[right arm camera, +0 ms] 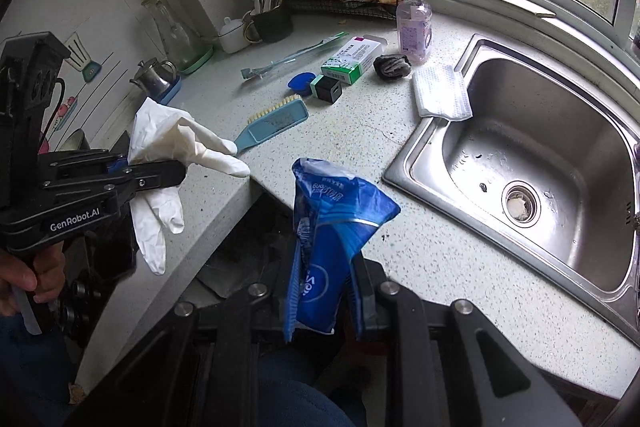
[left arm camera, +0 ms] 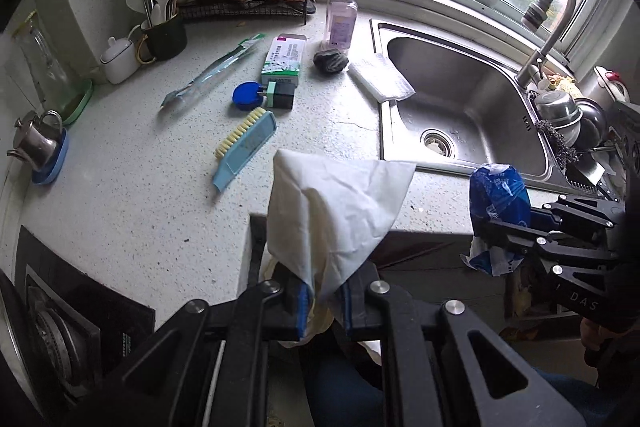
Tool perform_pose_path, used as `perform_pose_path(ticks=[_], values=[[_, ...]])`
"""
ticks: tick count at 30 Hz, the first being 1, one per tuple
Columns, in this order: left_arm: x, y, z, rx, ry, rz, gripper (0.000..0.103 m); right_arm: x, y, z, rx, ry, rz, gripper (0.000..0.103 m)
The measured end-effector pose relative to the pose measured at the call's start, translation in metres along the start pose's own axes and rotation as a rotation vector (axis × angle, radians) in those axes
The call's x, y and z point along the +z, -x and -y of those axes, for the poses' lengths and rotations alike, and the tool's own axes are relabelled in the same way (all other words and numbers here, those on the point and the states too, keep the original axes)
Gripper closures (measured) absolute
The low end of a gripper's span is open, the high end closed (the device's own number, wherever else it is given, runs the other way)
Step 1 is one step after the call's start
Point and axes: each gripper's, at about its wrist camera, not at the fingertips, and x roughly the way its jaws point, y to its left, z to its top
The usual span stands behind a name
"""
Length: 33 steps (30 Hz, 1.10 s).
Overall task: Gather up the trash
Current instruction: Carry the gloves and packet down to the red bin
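Trash: white glove (right arm camera: 176, 147) in left gripper (left arm camera: 324, 301), blue wrapper (right arm camera: 328, 239) in right gripper (right arm camera: 324, 301).

Both handheld grippers are matte black linkage frames with silver round-head screws at the pivots. Left gripper (left arm camera: 324, 301): blue pads line the inner faces of its fingers; white lettering "GenRobot.AI" on the side of the body — seen from the right wrist view. Right gripper (right arm camera: 326, 301): same build, blue pad edges, triangular cut-outs in the arms. The person wears dark blue trousers.
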Motion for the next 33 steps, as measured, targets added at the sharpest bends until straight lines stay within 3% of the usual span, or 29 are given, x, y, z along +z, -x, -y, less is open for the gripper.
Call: perform_pose_path(ticks=[4,8,15,18,22,33], values=[[-0.030,0.003,0.030,0.002,-0.027,-0.021,0.092,-0.038,0.004,-0.002,0.004,0.024,-0.017,0.084],[-0.053,-0.001,0.052,0.005,-0.043,-0.045,0.092,-0.069,0.005,0.000,0.068,-0.001,-0.027,0.084],[-0.077,-0.032,0.082,-0.044,-0.095,-0.104,0.092,-0.105,-0.007,0.014,0.049,-0.058,-0.077,0.084],[-0.086,-0.060,0.092,-0.066,-0.139,-0.147,0.092,-0.116,-0.013,0.026,0.056,-0.096,-0.066,0.084],[-0.101,-0.107,0.102,-0.084,-0.178,-0.215,0.092,-0.135,-0.034,0.043,0.002,-0.135,-0.075,0.084],[-0.154,-0.255,0.115,-0.111,-0.204,-0.362,0.092,-0.191,-0.133,0.095,-0.041,-0.270,-0.175,0.084]])
